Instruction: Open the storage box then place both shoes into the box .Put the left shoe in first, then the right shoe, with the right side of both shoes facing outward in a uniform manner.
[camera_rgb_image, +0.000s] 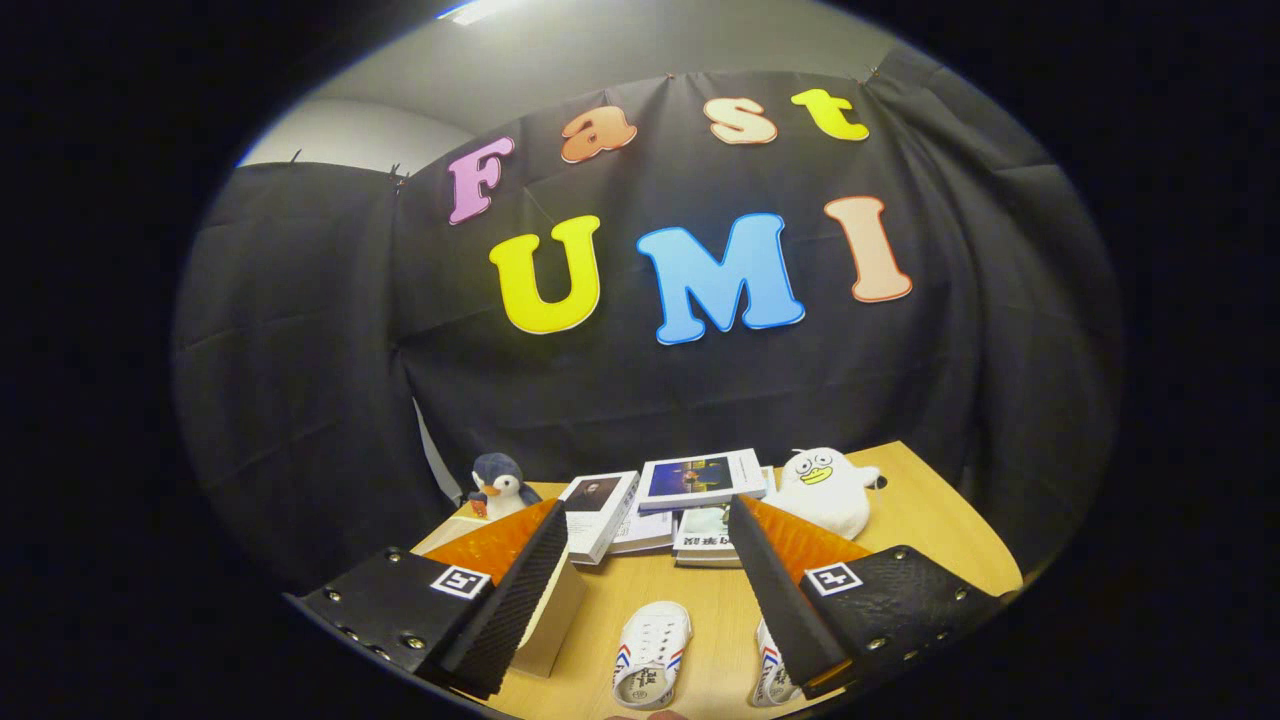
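**Gripper spread wide above two shoes on the table**

The gripper (640, 585) hangs over the wooden table (940, 530) with its fingers far apart and nothing between them but bare tabletop. One white shoe (652, 655), with red and blue stripes on its side, lies in the gap between the fingers, sole end toward the camera. The second shoe (772, 680) is mostly hidden behind the right finger; just its striped edge peeks out. The storage box (555, 615), a pale box, sits half covered by the left finger, so I cannot tell whether its lid is open.

Beyond the fingertips lies a cluster of books (665, 505), flanked by a plush penguin (498, 485) on one side and a white plush duck (828, 490) on the other. The table's far edge meets the black cloth wall, and there is open wood around the shoes and off past the duck.
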